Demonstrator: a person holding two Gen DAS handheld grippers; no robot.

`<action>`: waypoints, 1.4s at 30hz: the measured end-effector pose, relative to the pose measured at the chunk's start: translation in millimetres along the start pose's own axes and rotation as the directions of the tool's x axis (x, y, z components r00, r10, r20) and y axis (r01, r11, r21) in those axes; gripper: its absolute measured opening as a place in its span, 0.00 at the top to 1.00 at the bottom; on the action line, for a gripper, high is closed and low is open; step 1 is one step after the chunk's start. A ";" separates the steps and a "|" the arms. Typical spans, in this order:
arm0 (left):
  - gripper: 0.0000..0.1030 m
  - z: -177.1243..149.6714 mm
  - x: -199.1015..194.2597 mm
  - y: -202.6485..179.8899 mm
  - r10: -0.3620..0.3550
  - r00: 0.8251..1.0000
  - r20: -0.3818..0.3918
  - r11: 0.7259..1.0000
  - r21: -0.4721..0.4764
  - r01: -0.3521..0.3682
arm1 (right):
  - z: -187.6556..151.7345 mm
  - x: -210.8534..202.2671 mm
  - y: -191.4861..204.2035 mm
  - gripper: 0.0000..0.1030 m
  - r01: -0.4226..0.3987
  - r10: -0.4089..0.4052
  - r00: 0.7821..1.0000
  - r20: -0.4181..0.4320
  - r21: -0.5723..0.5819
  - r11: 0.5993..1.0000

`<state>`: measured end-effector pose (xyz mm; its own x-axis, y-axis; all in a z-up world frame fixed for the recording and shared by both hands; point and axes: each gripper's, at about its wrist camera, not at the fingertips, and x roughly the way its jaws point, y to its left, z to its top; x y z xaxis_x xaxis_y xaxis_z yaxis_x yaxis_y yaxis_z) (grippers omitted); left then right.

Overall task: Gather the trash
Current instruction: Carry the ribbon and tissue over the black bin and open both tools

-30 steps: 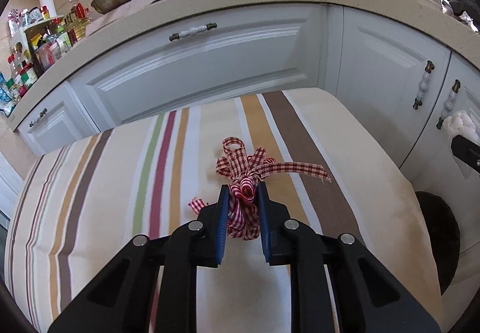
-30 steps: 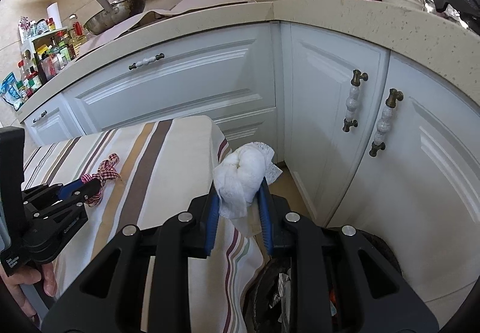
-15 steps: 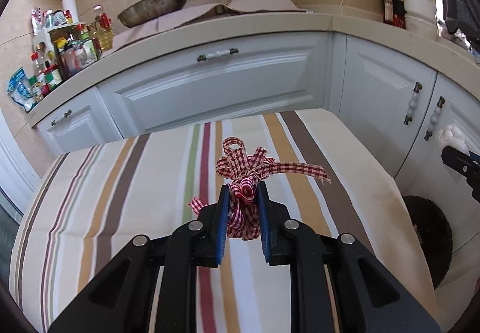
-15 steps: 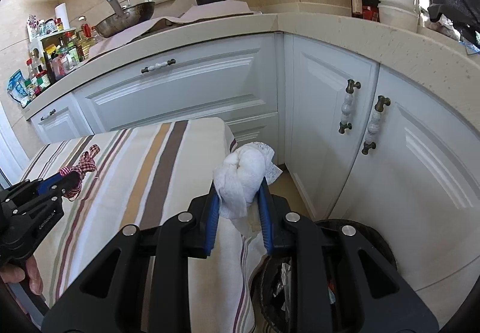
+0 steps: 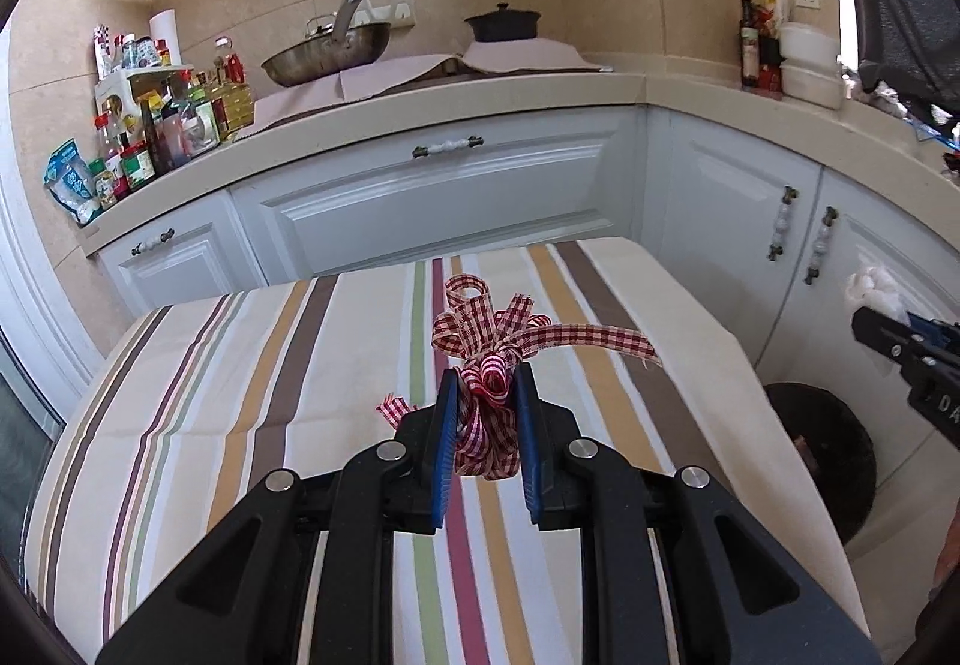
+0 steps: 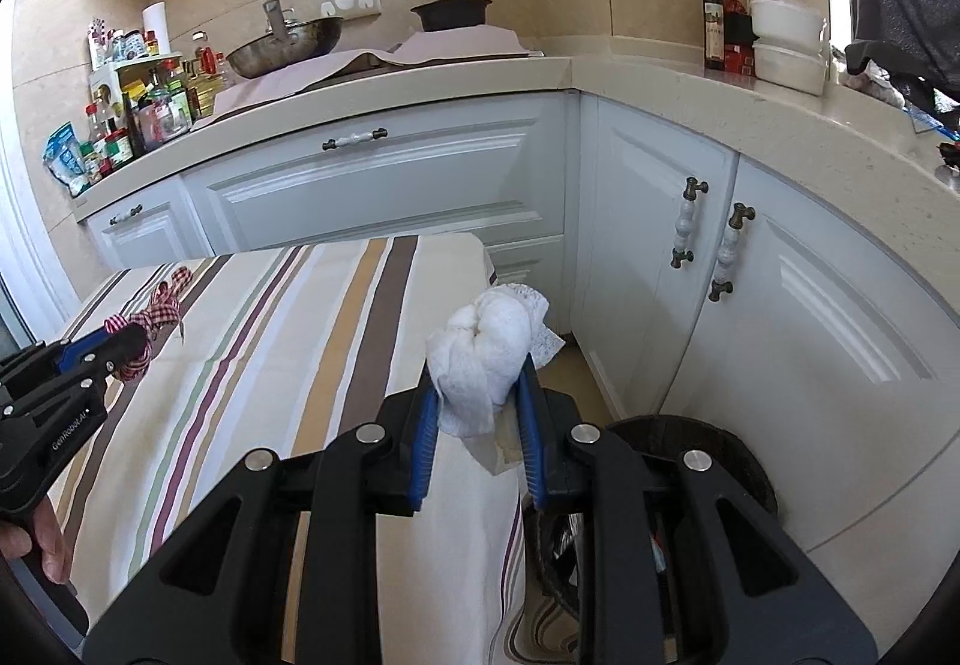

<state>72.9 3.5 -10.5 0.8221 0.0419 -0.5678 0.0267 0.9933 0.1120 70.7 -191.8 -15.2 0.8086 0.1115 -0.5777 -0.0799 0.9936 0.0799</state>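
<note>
Moved: both tools rose and drew back from the striped cloth worktop (image 5: 252, 365) since the earlier frame.
Left tool (image 5: 485, 395): clamped on red-and-white checked ribbon bow (image 5: 489, 359), above the worktop.
Right tool (image 6: 477, 383): clamped on crumpled white paper tissue (image 6: 480, 347).
Dark round bin (image 6: 726, 461): beside the worktop, nearest the right tool.

A table (image 5: 180, 395) under a striped cloth (image 5: 336, 365) — beside it, a dark bin (image 6: 720, 455) on the floor.
</note>
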 end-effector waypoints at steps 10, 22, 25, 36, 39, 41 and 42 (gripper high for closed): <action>0.81 -3.8 -22.3 -43.1 -0.108 0.993 0.038 0.993 0.053 0.106 | -18.2 -37.2 -37.6 0.77 0.075 -0.076 0.997 0.025 0.055 0.996; 0.81 -0.9 -26.3 -123.1 -0.241 0.969 0.048 0.962 0.140 0.232 | -32.8 -62.5 -111.4 0.77 0.181 -0.190 0.981 0.043 0.160 0.970; 0.81 0.4 -23.6 -141.7 -0.261 0.964 0.049 0.955 0.160 0.250 | -33.8 -61.6 -123.5 0.77 0.191 -0.201 0.979 0.043 0.169 0.967; 0.80 1.5 5.7 -191.8 -0.292 0.957 0.000 0.938 0.195 0.286 | -36.5 -34.5 -156.8 0.76 0.201 -0.210 0.977 0.025 0.193 0.960; 0.80 2.9 12.2 -203.6 -0.292 0.956 -0.008 0.934 0.213 0.287 | -36.3 -23.7 -164.3 0.76 0.203 -0.211 0.977 0.020 0.203 0.958; 0.78 3.9 16.4 -208.9 -0.295 0.956 -0.014 0.933 0.214 0.291 | -35.2 -16.5 -168.7 0.75 0.205 -0.213 0.977 0.016 0.206 0.957; 0.77 5.0 19.3 -211.7 -0.298 0.954 -0.021 0.931 0.215 0.295 | -34.4 -11.8 -171.8 0.75 0.204 -0.211 0.977 0.014 0.210 0.956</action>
<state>86.0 -206.5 -41.1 0.7648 -0.2533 -0.5924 0.3895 0.9142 0.1121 54.8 -363.2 -50.1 0.8151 -0.1013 -0.5703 0.2108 0.9690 0.1292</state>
